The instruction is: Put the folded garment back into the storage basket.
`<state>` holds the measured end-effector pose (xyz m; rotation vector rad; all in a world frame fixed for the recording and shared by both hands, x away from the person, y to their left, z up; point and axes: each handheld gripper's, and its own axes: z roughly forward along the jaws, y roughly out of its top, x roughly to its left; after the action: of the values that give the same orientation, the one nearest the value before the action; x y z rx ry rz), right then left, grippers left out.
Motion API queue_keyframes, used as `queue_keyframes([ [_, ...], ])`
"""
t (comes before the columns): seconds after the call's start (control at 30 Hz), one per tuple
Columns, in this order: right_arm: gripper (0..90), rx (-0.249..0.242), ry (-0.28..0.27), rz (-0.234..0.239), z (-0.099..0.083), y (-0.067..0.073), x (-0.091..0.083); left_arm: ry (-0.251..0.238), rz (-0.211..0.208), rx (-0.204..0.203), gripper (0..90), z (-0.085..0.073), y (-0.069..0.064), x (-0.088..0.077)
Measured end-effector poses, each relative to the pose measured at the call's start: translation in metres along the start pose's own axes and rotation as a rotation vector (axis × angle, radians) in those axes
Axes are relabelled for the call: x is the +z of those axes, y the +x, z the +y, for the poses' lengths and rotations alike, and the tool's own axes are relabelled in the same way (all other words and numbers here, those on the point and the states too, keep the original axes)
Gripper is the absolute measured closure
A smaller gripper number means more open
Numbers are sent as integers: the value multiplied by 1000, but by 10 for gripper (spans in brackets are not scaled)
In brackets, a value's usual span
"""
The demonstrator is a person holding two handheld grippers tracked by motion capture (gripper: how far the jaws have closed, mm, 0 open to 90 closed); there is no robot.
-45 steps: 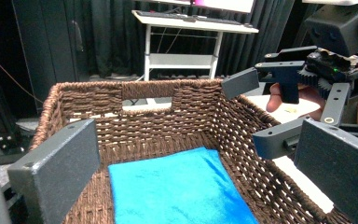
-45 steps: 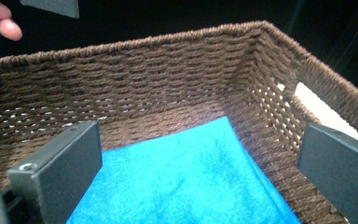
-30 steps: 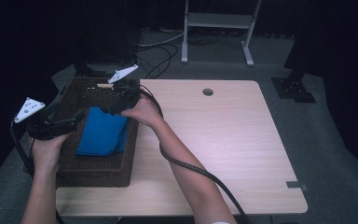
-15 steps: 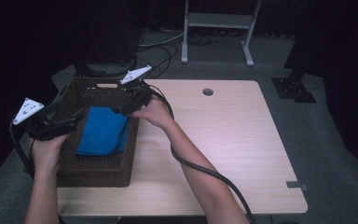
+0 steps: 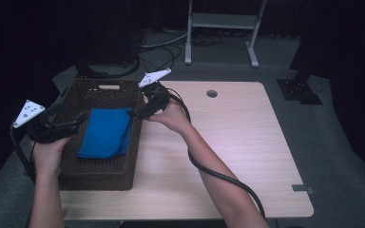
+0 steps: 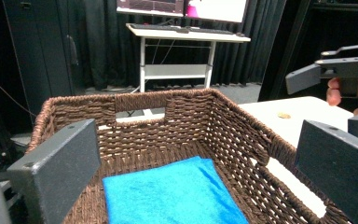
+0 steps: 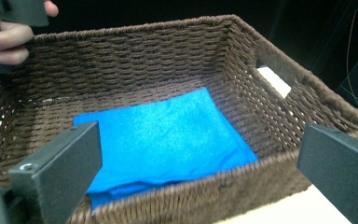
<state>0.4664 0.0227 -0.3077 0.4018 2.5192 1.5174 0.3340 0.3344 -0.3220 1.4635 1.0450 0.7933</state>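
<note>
Folded blue towel (image 5: 105, 132) lies flat on the bottom of our brown wicker basket (image 5: 76, 167), which stands at the left edge of the tabletop (image 5: 247, 142), its far handle slot toward the back edge. We hold the left gripper (image 5: 80, 118) over the basket's left rim and the right gripper (image 5: 132, 114) over its right rim, both with jaws spread wide and holding nothing. Our high view gives the whole layout, including the grommet hole (image 5: 212, 93) near the back edge. Our left gripper view adds the basket's far wall, the towel's near part and the white desk (image 6: 186, 33) beyond. Our right gripper view shows the towel's layered fold along the near rim.
</note>
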Motion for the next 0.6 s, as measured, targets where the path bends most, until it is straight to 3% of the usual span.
queue_keyframes([
  [0.6, 0, 8, -19, -24, -38, -4, -55, -3, 11, 30, 0, -1, -3, 0],
])
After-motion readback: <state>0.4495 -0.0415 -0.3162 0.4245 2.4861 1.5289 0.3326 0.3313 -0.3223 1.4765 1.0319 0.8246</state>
